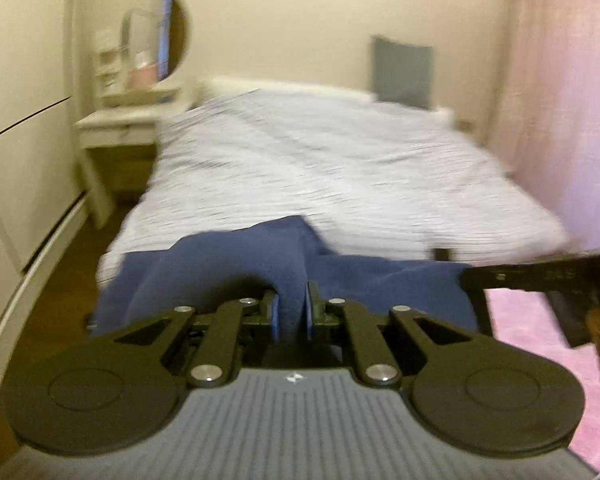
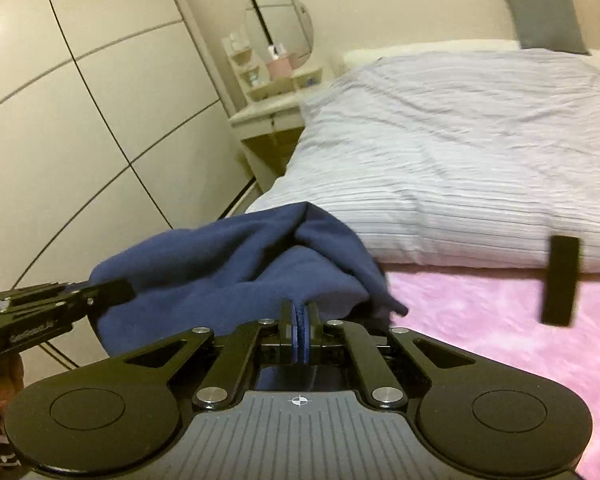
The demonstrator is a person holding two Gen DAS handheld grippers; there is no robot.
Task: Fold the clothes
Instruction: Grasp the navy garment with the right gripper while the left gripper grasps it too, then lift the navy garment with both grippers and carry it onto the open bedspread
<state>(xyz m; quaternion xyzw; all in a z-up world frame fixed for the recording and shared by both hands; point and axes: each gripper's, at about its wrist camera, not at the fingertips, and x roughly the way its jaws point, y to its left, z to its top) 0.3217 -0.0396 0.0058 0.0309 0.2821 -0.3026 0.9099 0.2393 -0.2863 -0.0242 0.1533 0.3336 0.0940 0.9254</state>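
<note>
A dark blue garment (image 1: 236, 264) hangs in the air between both grippers, in front of the foot of the bed. My left gripper (image 1: 291, 312) is shut on a thick fold of it. My right gripper (image 2: 300, 332) is shut on another edge of the same blue garment (image 2: 220, 276), which bunches up ahead of its fingers. The right gripper shows at the right edge of the left wrist view (image 1: 540, 276); the left gripper shows at the left edge of the right wrist view (image 2: 52, 300). The lower part of the garment is hidden behind the grippers.
A bed with a pale striped duvet (image 2: 460, 152) lies ahead, with a grey pillow (image 2: 544, 12) at its head. A white bedside table with a round mirror (image 2: 276, 80) stands left of it. White wardrobe doors (image 2: 80, 100) line the left. A pink rug (image 2: 500, 340) covers the floor.
</note>
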